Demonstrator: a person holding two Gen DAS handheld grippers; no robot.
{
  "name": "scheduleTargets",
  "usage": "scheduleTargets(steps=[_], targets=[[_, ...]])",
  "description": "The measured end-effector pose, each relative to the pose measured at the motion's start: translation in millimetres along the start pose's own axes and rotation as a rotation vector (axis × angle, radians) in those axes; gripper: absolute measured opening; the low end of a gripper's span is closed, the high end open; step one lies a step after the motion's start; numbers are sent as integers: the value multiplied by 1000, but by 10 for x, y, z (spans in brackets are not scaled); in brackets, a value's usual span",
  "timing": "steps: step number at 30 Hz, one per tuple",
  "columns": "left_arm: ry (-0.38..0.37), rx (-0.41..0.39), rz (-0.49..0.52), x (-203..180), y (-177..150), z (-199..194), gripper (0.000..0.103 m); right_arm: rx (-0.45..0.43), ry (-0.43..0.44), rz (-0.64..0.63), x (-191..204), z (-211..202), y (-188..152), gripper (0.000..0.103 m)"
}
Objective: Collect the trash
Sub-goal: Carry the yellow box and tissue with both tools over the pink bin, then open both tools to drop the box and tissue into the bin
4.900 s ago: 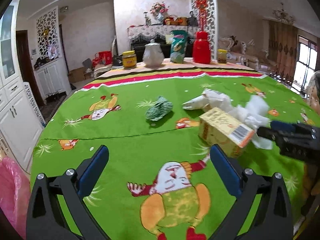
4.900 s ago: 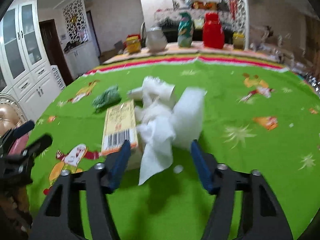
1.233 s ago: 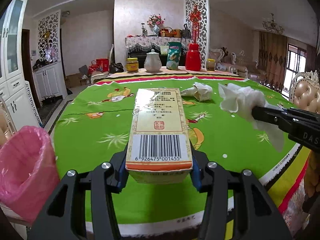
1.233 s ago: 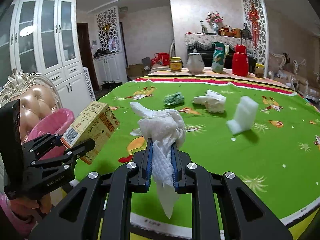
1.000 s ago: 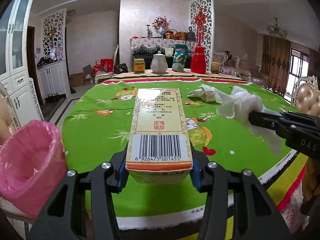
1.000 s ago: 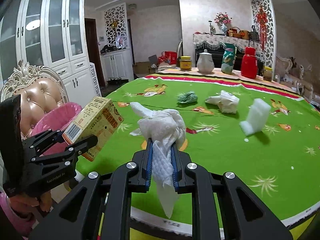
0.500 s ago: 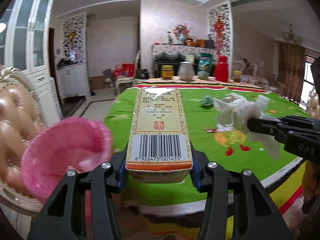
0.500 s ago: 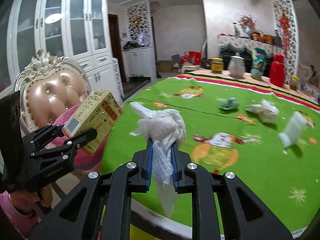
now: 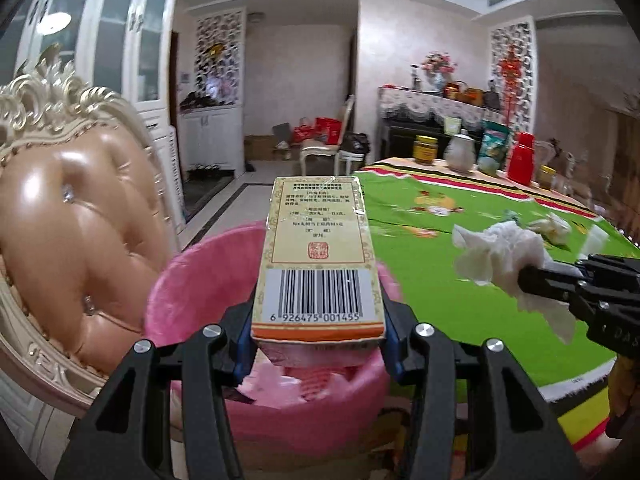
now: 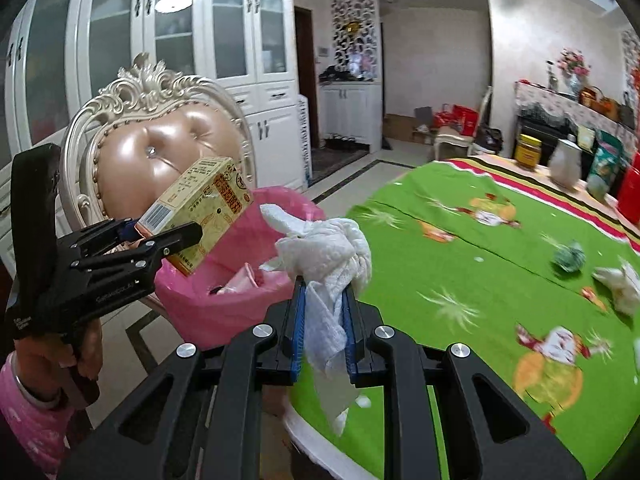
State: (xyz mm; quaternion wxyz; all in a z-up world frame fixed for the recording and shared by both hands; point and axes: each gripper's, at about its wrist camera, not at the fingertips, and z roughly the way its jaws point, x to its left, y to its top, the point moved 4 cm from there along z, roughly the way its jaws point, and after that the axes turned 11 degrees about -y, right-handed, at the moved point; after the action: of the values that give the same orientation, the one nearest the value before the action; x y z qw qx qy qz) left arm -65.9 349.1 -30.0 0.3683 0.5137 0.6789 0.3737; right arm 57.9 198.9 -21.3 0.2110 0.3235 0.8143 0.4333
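Left gripper: the left gripper (image 9: 318,340) is clenched on the yellow carton (image 9: 318,256), which hangs over the open mouth of the bin, not yet dropped.
Pink bin: the pink-lined bin (image 9: 192,280) stands by the padded chair (image 9: 76,224), off the table's edge; pale pink scraps and something dark lie at its bottom, too unclear to name.
Right gripper: the right gripper (image 10: 323,334) is clamped on a crumpled white tissue (image 10: 326,256), held just beside the bin's rim over the table's edge.
Table: on the green tablecloth (image 10: 480,280) a green wad (image 10: 568,257) and a white paper wad (image 10: 620,284) lie uncollected.
Progress: judged midway; two pieces await release, at least two remain to fetch.
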Motion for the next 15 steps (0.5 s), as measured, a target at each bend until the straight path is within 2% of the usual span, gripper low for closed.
scheduleTargets(steps=[13, 14, 15], targets=[[56, 47, -44, 748, 186, 357, 50, 84, 143, 2, 479, 826, 406, 21], [66, 50, -31, 742, 157, 364, 52, 72, 154, 7, 513, 888, 444, 24], [86, 55, -13, 756, 151, 373, 62, 67, 166, 9, 535, 932, 470, 26]])
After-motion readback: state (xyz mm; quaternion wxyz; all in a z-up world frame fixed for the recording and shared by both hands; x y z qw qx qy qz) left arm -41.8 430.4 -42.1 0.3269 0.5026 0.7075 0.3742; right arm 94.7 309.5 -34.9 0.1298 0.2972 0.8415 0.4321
